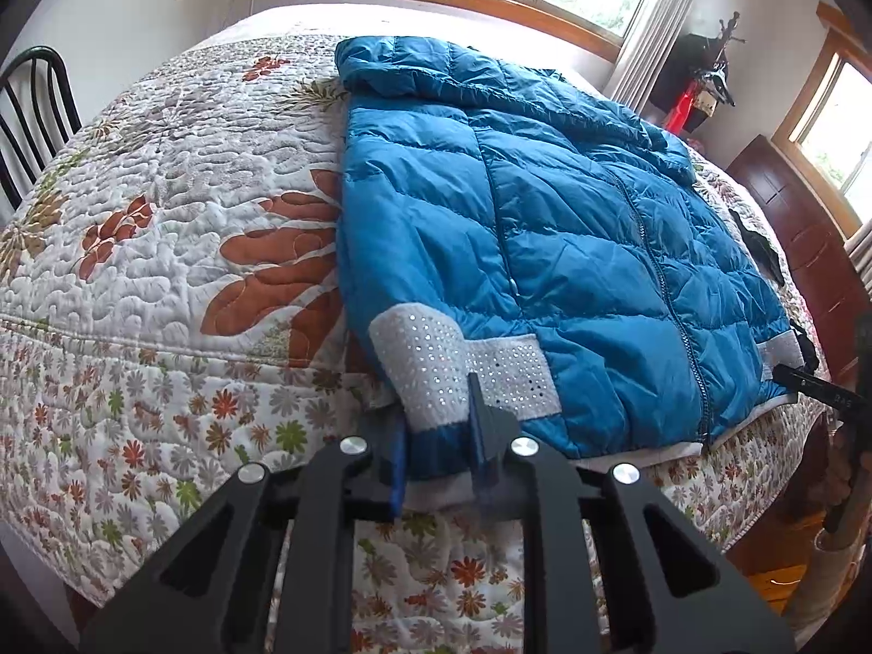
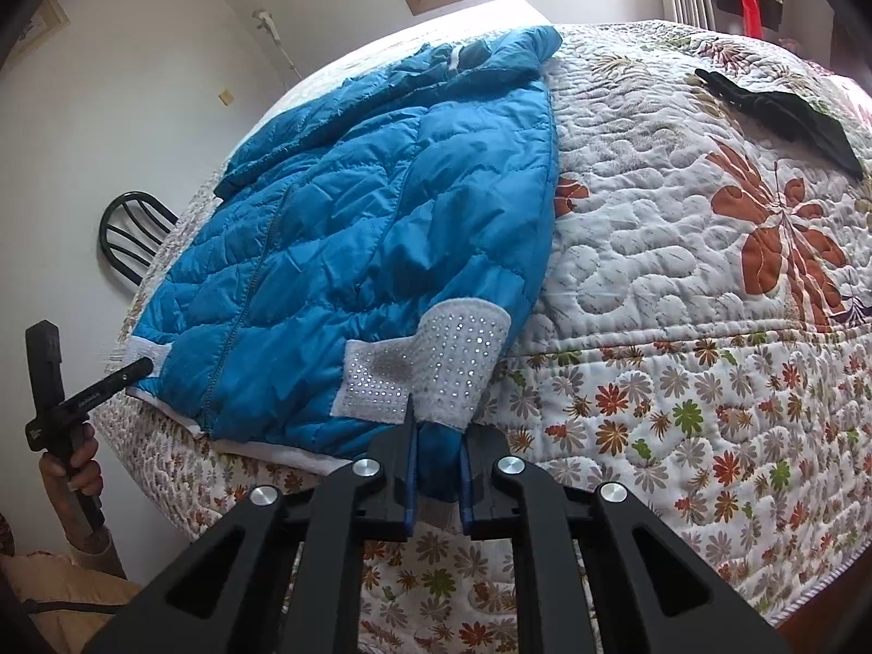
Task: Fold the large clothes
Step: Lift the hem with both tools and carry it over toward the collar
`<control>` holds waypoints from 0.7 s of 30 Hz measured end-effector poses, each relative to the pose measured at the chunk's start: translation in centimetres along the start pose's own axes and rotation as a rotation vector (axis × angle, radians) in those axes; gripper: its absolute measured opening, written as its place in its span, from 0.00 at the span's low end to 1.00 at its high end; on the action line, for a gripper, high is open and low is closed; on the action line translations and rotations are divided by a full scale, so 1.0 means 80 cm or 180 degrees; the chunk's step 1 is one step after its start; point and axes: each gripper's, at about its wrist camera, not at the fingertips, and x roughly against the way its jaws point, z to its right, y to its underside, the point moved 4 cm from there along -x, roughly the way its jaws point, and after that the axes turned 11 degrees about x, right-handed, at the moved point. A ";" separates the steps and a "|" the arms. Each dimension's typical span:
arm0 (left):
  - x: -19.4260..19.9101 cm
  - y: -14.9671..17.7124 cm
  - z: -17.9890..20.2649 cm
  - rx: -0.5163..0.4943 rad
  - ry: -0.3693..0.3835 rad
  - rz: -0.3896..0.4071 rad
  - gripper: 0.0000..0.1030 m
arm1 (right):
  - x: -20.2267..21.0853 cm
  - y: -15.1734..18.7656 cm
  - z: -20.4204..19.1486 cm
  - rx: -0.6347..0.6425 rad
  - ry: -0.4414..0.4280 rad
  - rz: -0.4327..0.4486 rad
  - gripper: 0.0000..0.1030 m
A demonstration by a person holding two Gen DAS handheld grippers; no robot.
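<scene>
Blue padded jacket (image 1: pixel 572 229) lay spread on the bed (image 1: pixel 163 207), hem at the near edge. Looked light, soft, slippery; best held by the hem corners. Left gripper (image 1: pixel 436 447) clamped the near left corner; right gripper (image 2: pixel 438 463) clamped the near right. Pad contact hidden; back unseen.

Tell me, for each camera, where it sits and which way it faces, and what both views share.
Left wrist: on the left gripper, looking down along its fingers at the blue puffer jacket; jaws shut on its hem corner.
Right wrist: on the right gripper, facing the jacket's other hem corner, jaws shut; the person's left hand shows at the left edge.
Shared: jacket, floral quilt, black chair.
</scene>
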 end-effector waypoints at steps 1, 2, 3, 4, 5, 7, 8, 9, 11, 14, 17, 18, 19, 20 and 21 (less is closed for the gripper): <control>0.001 0.000 -0.001 -0.0001 0.0008 0.0003 0.16 | 0.002 0.001 -0.001 -0.0001 -0.0011 0.0012 0.10; 0.004 0.001 -0.002 -0.0001 0.0018 0.0009 0.16 | 0.004 0.002 -0.001 -0.0008 -0.0019 0.0021 0.10; 0.007 0.002 -0.003 -0.0002 0.0028 0.0014 0.16 | 0.006 0.002 -0.002 -0.0011 -0.0023 0.0028 0.10; 0.010 0.004 -0.003 -0.0006 0.0037 0.0021 0.16 | 0.009 0.005 -0.003 -0.0003 -0.0020 0.0038 0.10; 0.012 0.005 -0.003 -0.0010 0.0042 0.0025 0.16 | 0.011 0.007 -0.004 -0.0001 -0.0016 0.0048 0.10; 0.017 0.009 -0.004 -0.0038 0.0040 0.0040 0.16 | 0.013 0.010 -0.006 -0.0005 -0.0020 0.0065 0.10; 0.019 0.011 -0.004 -0.0046 0.0042 0.0044 0.16 | 0.014 0.011 -0.006 -0.0011 -0.0023 0.0074 0.10; 0.021 0.012 -0.005 -0.0048 0.0045 0.0044 0.16 | 0.015 0.014 -0.007 -0.0021 -0.0027 0.0082 0.10; 0.025 0.017 -0.007 -0.0053 0.0054 0.0044 0.16 | 0.017 0.017 -0.008 -0.0033 -0.0035 0.0093 0.10; 0.030 0.023 -0.009 -0.0049 0.0066 0.0040 0.16 | 0.019 0.019 -0.009 -0.0028 -0.0034 0.0097 0.10; 0.036 0.030 -0.014 -0.0041 0.0088 0.0035 0.16 | 0.022 0.021 -0.010 -0.0032 -0.0037 0.0093 0.10; 0.038 0.032 -0.015 -0.0031 0.0098 0.0033 0.16 | 0.023 0.021 -0.009 -0.0034 -0.0042 0.0094 0.10; 0.040 0.034 -0.016 -0.0020 0.0113 0.0028 0.16 | 0.024 0.022 -0.009 -0.0035 -0.0046 0.0096 0.10; 0.042 0.036 -0.018 -0.0017 0.0115 0.0032 0.16 | 0.024 0.022 -0.009 -0.0037 -0.0048 0.0100 0.10; 0.044 0.036 -0.019 -0.0018 0.0127 0.0041 0.16 | 0.024 0.021 -0.006 -0.0047 -0.0067 0.0108 0.10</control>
